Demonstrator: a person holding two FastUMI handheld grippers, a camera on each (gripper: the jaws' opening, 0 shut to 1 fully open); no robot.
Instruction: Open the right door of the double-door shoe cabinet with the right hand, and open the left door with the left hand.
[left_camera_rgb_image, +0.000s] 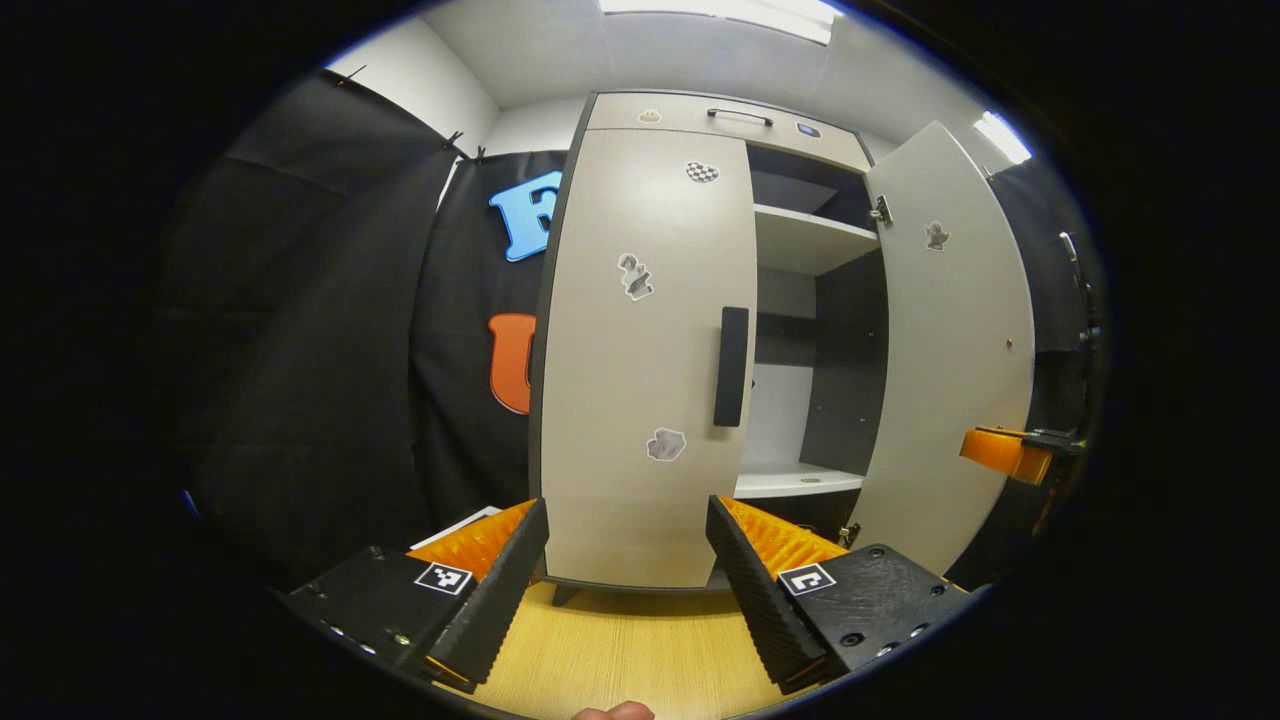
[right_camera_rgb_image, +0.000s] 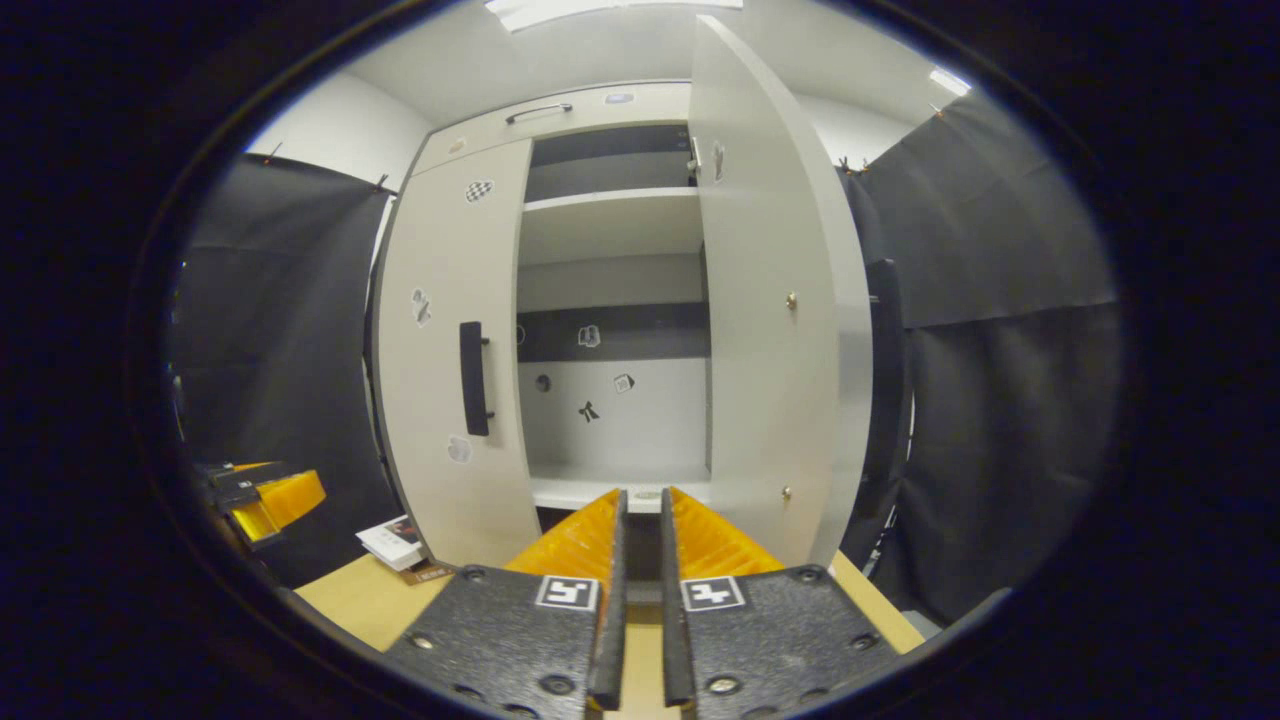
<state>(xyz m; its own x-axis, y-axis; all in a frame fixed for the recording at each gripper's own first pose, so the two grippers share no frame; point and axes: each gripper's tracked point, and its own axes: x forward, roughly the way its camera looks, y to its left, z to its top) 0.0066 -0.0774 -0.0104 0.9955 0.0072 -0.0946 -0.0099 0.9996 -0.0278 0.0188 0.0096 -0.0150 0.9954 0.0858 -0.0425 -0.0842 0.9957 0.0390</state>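
The left gripper hangs with fingers spread wide and empty, lined up on the closed left door and its handle, apparently for a grasp, while the right gripper, nearly clenched on nothing, faces the swung-out right door and bare shelves beyond.

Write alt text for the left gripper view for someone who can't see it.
A shoe cabinet stands with its right door swung open, showing bare shelves, and its left door shut. The left claw hovers open in front of the left door, below its black handle.
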